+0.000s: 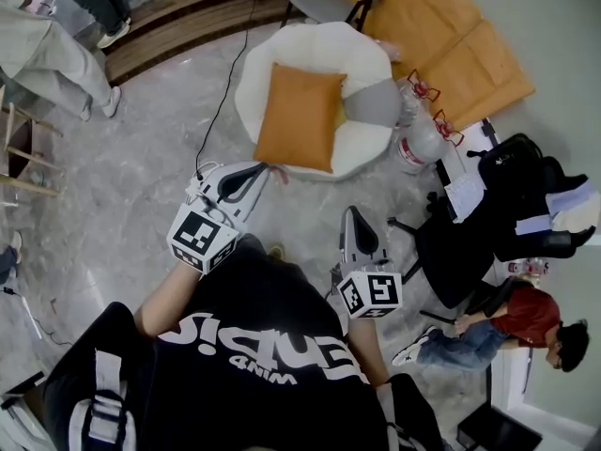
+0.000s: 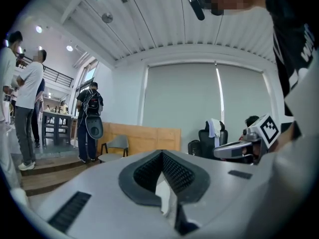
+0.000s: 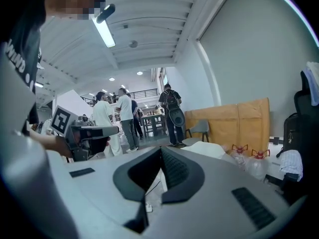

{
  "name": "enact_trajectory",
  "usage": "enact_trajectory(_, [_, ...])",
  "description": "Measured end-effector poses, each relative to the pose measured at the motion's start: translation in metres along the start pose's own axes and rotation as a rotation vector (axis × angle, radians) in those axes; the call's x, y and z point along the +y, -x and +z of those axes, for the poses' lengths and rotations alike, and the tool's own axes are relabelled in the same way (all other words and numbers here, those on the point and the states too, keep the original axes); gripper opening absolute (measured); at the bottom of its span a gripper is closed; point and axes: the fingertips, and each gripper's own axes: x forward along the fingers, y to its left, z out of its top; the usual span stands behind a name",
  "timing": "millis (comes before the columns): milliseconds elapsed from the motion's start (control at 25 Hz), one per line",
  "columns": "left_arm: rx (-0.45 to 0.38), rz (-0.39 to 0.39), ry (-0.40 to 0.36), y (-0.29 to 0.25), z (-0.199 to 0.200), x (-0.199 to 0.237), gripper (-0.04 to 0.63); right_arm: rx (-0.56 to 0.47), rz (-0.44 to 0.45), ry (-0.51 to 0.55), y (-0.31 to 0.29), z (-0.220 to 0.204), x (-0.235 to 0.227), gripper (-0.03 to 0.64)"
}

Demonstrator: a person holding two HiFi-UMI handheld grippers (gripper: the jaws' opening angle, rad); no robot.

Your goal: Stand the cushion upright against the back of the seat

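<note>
Head view steeply downward; gripper views near-level, sharing grey chair [image 2: 117, 144]

Open floor [image 1: 160, 148] in front of the white seat [image 1: 310, 43] allows passage. Black cable [image 1: 225, 87] trails along its left; water bottles [image 1: 418, 139] and office chair [image 1: 460, 242] block the right

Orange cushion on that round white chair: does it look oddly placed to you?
Yes. The orange square fabric cushion lies flat on the round white padded chair, turned a little askew and reaching the near rim, rather than standing upright. Nothing looks spilled or damaged.
</note>
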Motion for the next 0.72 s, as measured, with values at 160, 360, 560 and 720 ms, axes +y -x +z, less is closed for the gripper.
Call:
enact_trajectory(160, [0.006,0.020,0.001,-0.009,0.001,0.005,0.008,0.011,0.013,-0.001,-0.011,0.001,-0.012,0.021])
enact_trajectory(360, [0.014,0.038,0.012,-0.019,-0.003,0.018,0.008,0.025,0.030,-0.004,-0.026,-0.003,-0.015,0.022])
enact_trajectory(560, [0.007,0.030,0.008,-0.040,-0.001,0.025,0.008,0.024,0.014,-0.007,-0.038,-0.002,-0.033,0.023])
enact_trajectory(720, [0.009,0.023,0.007,-0.059,-0.001,0.037,0.008,0.017,0.005,-0.008,-0.054,0.003,-0.044,0.023])
